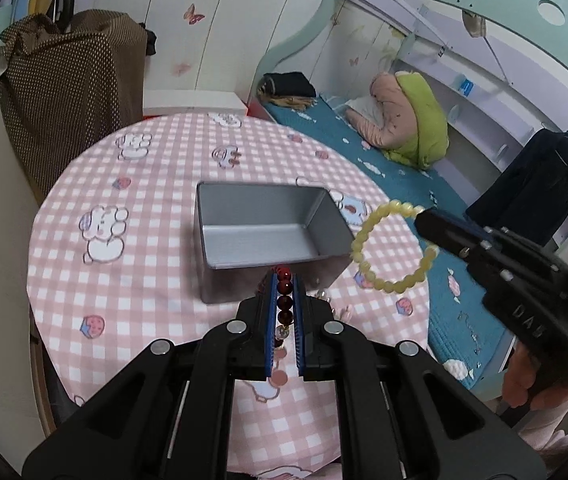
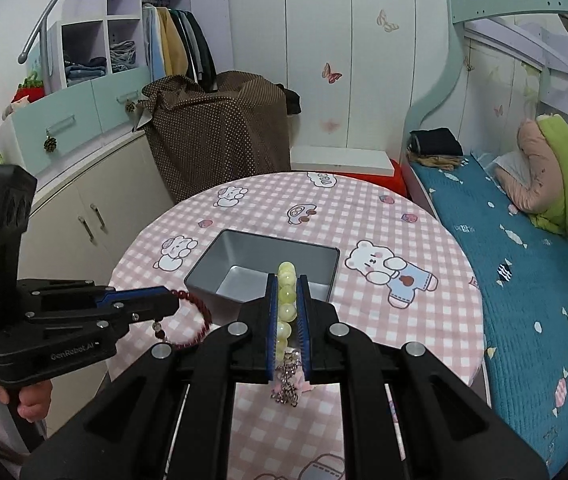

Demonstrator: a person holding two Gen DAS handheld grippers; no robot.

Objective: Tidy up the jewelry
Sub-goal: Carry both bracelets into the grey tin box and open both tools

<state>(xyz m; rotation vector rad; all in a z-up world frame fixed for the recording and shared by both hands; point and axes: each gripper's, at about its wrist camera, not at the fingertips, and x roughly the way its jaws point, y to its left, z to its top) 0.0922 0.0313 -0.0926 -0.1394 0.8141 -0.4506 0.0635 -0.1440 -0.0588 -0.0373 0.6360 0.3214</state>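
Note:
A grey metal tin (image 1: pixel 268 228) (image 2: pixel 262 270) stands open and empty on the round table with the pink checked cloth (image 1: pixel 156 264) (image 2: pixel 383 312). My left gripper (image 1: pixel 285 280) (image 2: pixel 174 302) is shut on a dark red bead bracelet (image 1: pixel 284 304) (image 2: pixel 196 320), held above the cloth just in front of the tin. My right gripper (image 2: pixel 287 276) (image 1: pixel 423 220) is shut on a pale yellow bead bracelet (image 2: pixel 287 300) (image 1: pixel 387 246), which hangs as a loop to the right of the tin. A small sparkly pink trinket (image 2: pixel 289 384) lies on the cloth under the right gripper.
A bed with a teal cover (image 2: pixel 523 280) runs along the table's right side, with a pink and green pillow (image 2: pixel 551 176). A brown dotted covered object (image 2: pixel 220 128) and cream cabinets (image 2: pixel 84 208) stand behind the table at left. A hand (image 2: pixel 32 400) holds the left gripper's handle.

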